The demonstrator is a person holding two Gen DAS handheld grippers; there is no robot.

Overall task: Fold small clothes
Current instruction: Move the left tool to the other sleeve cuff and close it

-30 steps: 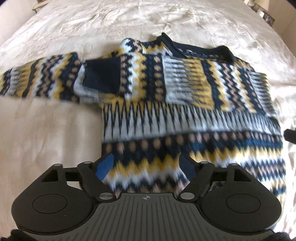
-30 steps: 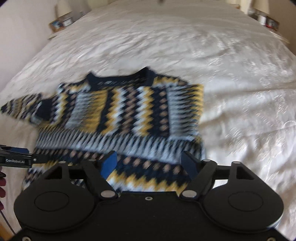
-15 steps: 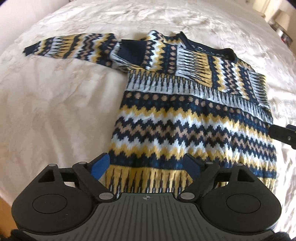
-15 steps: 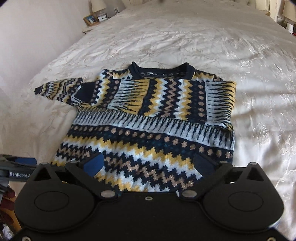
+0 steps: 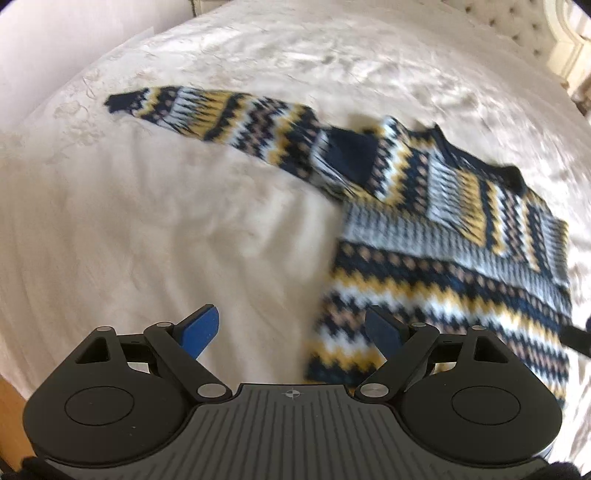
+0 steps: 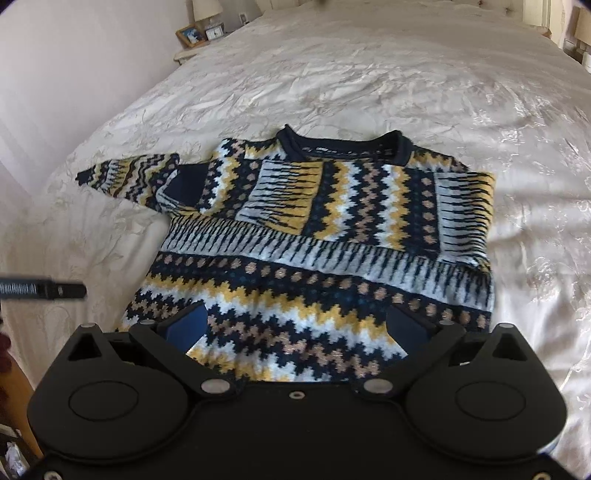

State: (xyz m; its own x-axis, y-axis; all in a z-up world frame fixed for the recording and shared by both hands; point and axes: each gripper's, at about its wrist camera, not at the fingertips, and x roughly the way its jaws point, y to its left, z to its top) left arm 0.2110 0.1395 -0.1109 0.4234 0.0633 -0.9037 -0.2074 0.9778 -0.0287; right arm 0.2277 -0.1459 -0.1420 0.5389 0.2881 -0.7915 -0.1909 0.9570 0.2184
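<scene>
A knitted sweater (image 6: 314, 266) in navy, yellow, white and tan zigzags lies flat on the bed, collar at the far end. Its left sleeve (image 5: 221, 114) stretches out sideways over the bedspread; its right sleeve (image 6: 369, 195) lies folded across the chest. My left gripper (image 5: 291, 317) hangs open over the sweater's left side edge near the hem, one finger above bare bedspread, nothing between the pads. It also shows as a black tip (image 6: 40, 290) left of the sweater. My right gripper (image 6: 295, 314) is wide open above the lower body, holding nothing.
The cream embroidered bedspread (image 6: 369, 74) covers the whole bed. A nightstand (image 6: 199, 35) with a lamp, a picture frame and a clock stands at the far left. A padded headboard (image 5: 535, 22) is at the far end. The wooden bed edge (image 5: 7, 424) is near left.
My left gripper has slid left off the sweater's body to its side edge, rising and rolling. Both grippers' jaws have widened. My right gripper has drawn back, and more of the sweater shows.
</scene>
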